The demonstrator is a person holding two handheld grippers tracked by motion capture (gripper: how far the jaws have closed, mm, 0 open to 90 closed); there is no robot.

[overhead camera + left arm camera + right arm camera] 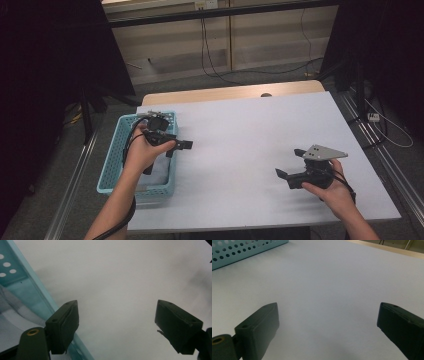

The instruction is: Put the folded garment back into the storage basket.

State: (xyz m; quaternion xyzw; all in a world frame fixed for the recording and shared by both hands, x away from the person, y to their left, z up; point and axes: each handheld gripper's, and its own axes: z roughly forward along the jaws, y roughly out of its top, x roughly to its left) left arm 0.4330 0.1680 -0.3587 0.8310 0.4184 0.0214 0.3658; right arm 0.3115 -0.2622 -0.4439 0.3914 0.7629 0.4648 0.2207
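Room: dim surroundings are framing a lit floor, with black cables trailing along a pale wall behind the bench (pixel 250 125).
Surface: white sheet is covering the bench top, with a wooden edge showing at the far side.
Basket: a light blue perforated basket (pixel 111 160) is sitting at the left edge of the bench, its long side running toward the person.
Basket contents: something pale and cloth-like is lying inside the basket; what it is cannot be told.
Left tongs: the left tongs (pixel 179 146) are hovering over the basket's right rim, pointing toward the middle of the bench.
Left tongs state: the jaws are standing wide apart with nothing between them; in the left gripper view (pixel 116 325) one jaw is hanging above the basket's rim and the other above the bare white sheet.
Right tongs: the right tongs (pixel 289 164) are resting low at the right side of the bench, pointing left toward the basket, well apart from it.
Right tongs state: the jaws are gaping wide, empty; in the right gripper view (pixel 328 327) bare white sheet is lying between them and the basket (pixel 242 248) is showing far off.
Plate: a grey three-cornered plate is sitting on top of the right tongs.
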